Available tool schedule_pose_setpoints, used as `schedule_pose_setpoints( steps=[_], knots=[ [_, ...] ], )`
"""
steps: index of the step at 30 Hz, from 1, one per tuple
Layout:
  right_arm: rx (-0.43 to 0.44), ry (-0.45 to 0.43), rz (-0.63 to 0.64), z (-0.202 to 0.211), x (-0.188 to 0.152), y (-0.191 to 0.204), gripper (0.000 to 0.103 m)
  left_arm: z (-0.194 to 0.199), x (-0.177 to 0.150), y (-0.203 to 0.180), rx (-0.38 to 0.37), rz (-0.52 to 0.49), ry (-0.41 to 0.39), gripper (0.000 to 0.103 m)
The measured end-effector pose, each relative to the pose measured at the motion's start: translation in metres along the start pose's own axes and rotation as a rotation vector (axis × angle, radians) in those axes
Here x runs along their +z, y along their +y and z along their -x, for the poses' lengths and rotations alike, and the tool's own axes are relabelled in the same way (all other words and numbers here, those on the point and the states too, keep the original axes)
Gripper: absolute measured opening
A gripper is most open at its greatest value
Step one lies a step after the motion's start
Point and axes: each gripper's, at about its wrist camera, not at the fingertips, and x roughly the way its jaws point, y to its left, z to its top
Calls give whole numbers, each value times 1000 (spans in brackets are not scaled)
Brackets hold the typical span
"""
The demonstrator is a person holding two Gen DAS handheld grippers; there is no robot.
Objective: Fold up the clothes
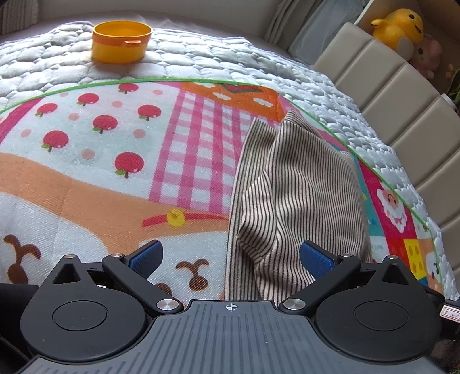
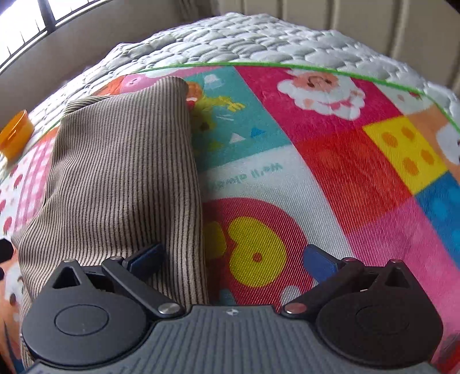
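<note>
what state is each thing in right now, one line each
striped garment: partly folded, bunched, lying on the mat, not gripped
left gripper: open, fingers on either side of the garment's near end
right gripper: open, holding nothing, left finger over the garment's right edge
orange container: upright, no lid, on the quilt beyond the mat
play mat: spread flat on the quilt
yellow plush toy: sitting in a box beside the bed

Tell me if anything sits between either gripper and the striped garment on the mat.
Nothing visible does. The striped garment lies right ahead of the open left gripper and under the open right gripper. The orange cup stands far off on the quilt.
</note>
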Motion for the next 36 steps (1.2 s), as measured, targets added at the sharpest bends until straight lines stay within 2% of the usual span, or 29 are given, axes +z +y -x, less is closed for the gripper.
schedule_pose_setpoints(
  steps=[3,5,7,8,9,11,13,15,18,20,24,25,27,31,32,36],
  knots=[
    [9,-119,206,39,-1,13,103,2,2,-1,13,-24,2,103],
    [44,-224,404,71,-14,28,103,13,9,-5,-28,-73,18,103],
    [89,-293,592,95,-31,45,101,28,17,-11,-76,-164,11,103],
    [106,-312,671,104,-39,53,93,35,19,-16,-88,-225,-2,103],
    [129,-305,728,108,-47,62,81,41,20,-20,-81,-296,-22,103],
    [181,-269,810,107,-61,79,65,47,17,-29,-40,-433,-63,103],
    [208,-267,900,103,-78,94,63,50,12,-35,9,-555,-96,103],
    [219,-266,993,98,-94,108,63,46,5,-34,32,-611,-88,103],
    [115,-309,1128,82,-111,118,63,49,4,-27,11,-583,-78,103],
    [22,-370,1200,70,-119,122,63,55,7,-20,-12,-538,-120,103],
    [-47,-460,1200,52,-120,131,63,59,14,-5,-19,-425,-179,103],
    [-51,-472,1200,47,-120,135,62,59,18,1,-26,-383,-190,103],
    [-41,-471,1184,39,-118,141,45,58,25,13,-35,-296,-195,103],
    [23,-408,1106,42,-100,138,32,52,37,40,-46,-129,-169,103],
    [42,-400,1086,49,-95,133,25,52,39,46,-49,-93,-167,103],
    [122,-379,1025,89,-78,114,19,52,45,69,-74,36,-165,103]
  ],
)
